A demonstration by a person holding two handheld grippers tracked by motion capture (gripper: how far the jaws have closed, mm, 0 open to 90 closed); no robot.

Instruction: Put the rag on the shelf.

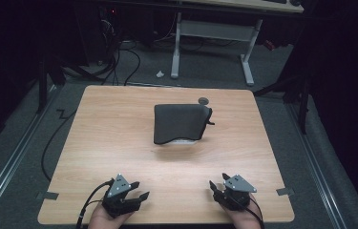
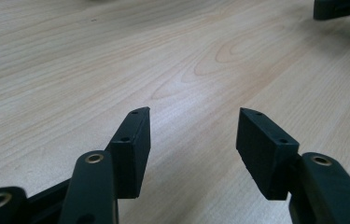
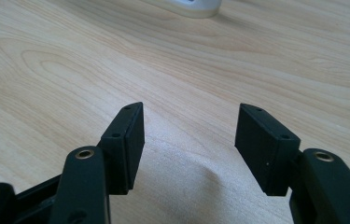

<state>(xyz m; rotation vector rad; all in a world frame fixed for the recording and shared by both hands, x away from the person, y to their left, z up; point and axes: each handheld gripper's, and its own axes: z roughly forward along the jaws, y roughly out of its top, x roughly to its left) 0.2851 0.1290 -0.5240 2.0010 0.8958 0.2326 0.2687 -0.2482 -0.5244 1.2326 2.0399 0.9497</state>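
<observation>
Both the left gripper (image 1: 136, 194) and right gripper (image 1: 216, 187) gape wide and empty, well short of the dark pouch (image 1: 179, 124), so a one-sided grab might just shove it across the table (image 1: 95, 143)

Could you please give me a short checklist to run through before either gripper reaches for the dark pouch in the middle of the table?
1. Left gripper open: ok, its jaws stand apart with nothing between them in the left gripper view.
2. Right gripper open: ok, jaws apart and holding nothing.
3. Path to the dark pouch: ok, bare wood lies between both grippers and it.
4. Pouch lying flat on the table: not ok, a white thing shows under its near edge.
5. Pouch closure shut: cannot tell from the high view.
6. Small dark disc clear of the pouch: ok, it lies apart, beyond the far right corner.
</observation>
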